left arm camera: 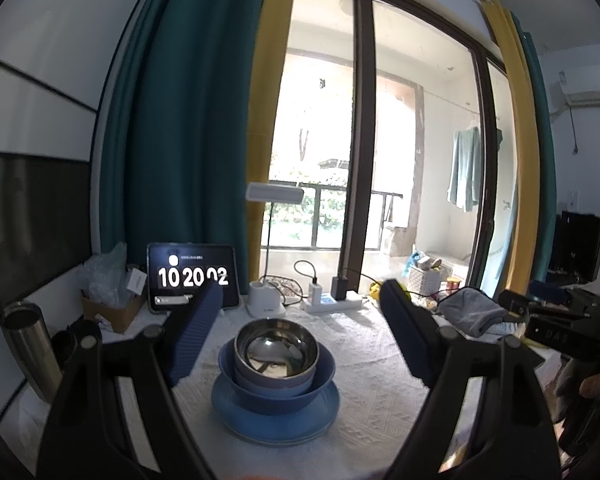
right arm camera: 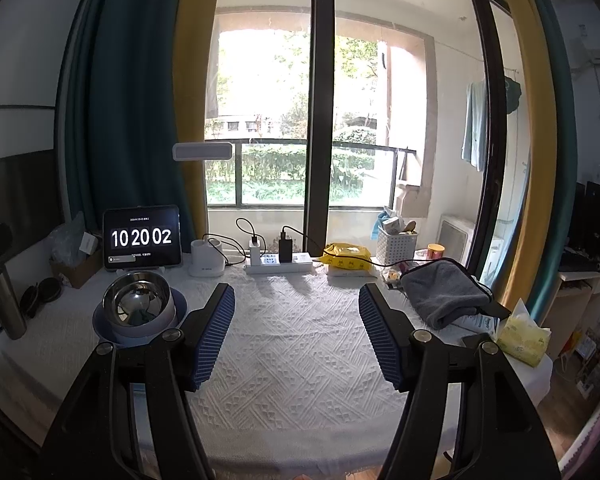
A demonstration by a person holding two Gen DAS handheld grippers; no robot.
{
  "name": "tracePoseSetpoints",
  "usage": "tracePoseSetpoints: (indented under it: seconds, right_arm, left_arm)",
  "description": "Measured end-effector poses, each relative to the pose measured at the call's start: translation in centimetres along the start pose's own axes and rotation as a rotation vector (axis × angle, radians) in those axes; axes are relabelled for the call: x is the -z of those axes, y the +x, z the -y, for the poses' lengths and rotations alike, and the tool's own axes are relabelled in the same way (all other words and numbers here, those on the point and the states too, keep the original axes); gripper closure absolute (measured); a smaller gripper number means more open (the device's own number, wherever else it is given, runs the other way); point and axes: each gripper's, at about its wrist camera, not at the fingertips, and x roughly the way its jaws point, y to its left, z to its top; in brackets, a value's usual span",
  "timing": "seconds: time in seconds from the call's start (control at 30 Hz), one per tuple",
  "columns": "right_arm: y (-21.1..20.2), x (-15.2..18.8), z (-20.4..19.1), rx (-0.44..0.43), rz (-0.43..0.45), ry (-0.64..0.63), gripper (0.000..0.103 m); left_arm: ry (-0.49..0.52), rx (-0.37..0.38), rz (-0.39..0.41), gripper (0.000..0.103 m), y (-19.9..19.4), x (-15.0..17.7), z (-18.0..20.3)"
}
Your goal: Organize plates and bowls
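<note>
Two grippers hang over a white-clothed table [right arm camera: 300,344], both spread wide and holding nothing: the left gripper [left arm camera: 302,320] frames the dishes, the right gripper [right arm camera: 297,320] frames bare cloth. One stack stands on the table's left half: a steel bowl [left arm camera: 275,342] nested in a blue bowl [left arm camera: 278,384], which sits on a blue plate [left arm camera: 276,418]. Farther back, one tablet clock [right arm camera: 141,237] reads 10 20 02, beside one white lamp [right arm camera: 207,258], one power strip [right arm camera: 278,263] and one grey cloth [right arm camera: 440,294].
</note>
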Motion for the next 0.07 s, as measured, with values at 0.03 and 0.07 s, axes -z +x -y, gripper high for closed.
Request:
tracePoseSetpoints:
  seconds: [0.03, 0.07]
  right_arm:
    - [0.02, 0.04, -0.01, -0.002, 0.0, 0.0, 0.035]
    - [0.08, 0.05, 0.01, -0.003, 0.0, -0.001, 0.035]
  left_arm:
    - [-0.005, 0.001, -0.005, 0.021, 0.09, -0.05, -0.04]
    - [-0.006, -0.001, -0.014, 0.021, 0.37, -0.13, -0.14]
